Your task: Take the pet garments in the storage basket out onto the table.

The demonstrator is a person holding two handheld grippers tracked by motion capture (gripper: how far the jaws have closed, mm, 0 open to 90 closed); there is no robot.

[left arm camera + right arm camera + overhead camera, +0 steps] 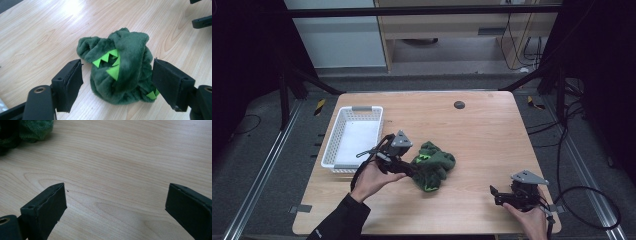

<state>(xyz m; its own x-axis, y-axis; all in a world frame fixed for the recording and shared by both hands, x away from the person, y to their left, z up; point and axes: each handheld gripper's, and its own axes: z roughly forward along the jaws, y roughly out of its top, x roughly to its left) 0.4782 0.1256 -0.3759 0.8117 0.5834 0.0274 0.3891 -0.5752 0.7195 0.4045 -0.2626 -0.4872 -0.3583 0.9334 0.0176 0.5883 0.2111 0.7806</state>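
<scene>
One white basket (pixel 353 137) sits at nine o'clock on the surface (pixel 482 130). The left tongs (pixel 117 85) stand released around one green plush toy (pixel 120 72) at centre: soft, light, easiest pinched across a thick fold. The right tongs (pixel 115 207), at four o'clock, gape over bare wood.

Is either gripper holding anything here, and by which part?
Nothing is held. The left gripper is open around the green plush; the right gripper is open over bare table.
</scene>
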